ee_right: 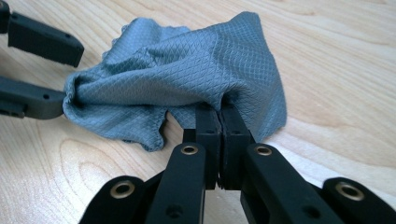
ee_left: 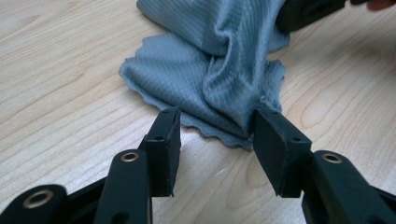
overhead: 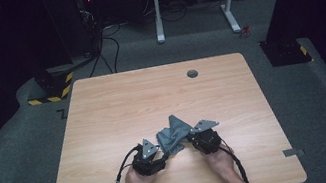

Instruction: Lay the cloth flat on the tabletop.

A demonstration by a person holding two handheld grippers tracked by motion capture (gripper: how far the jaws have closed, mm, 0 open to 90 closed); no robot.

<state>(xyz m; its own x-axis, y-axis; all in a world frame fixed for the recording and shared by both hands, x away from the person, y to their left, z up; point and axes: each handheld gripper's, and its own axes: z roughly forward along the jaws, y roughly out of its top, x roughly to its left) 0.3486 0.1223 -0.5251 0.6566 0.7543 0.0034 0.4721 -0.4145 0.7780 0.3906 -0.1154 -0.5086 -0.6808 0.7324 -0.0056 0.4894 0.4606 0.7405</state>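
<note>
Grey cloth (overhead: 175, 136) crumpled near the near edge of the table (overhead: 103, 112), roughly at the middle, between the two grippers. Right gripper (ee_right: 219, 111) clenched on a fold of the cloth, jaws pressed flat together with fabric pinched between them; hence the tented ridge rising from that pinch and sloping away to the left in the right gripper view. Held that way probably to lift one corner clear of the wood so that the rest hangs and spreads.

Left gripper (ee_left: 215, 128) released, jaws standing well apart and straddling the near frilled hem of the cloth (ee_left: 205, 79), right pad just touching the fabric, left pad over bare wood. Placed so, most likely, to close on a second corner or edge opposite the first grasp. In the high view, left gripper (overhead: 159, 154) just left of the cloth, right gripper (overhead: 194, 139) just right of it, both hands low at the near edge.

Likely aim: two-point hold for spreading or folding. Second grasp not yet made.
</note>
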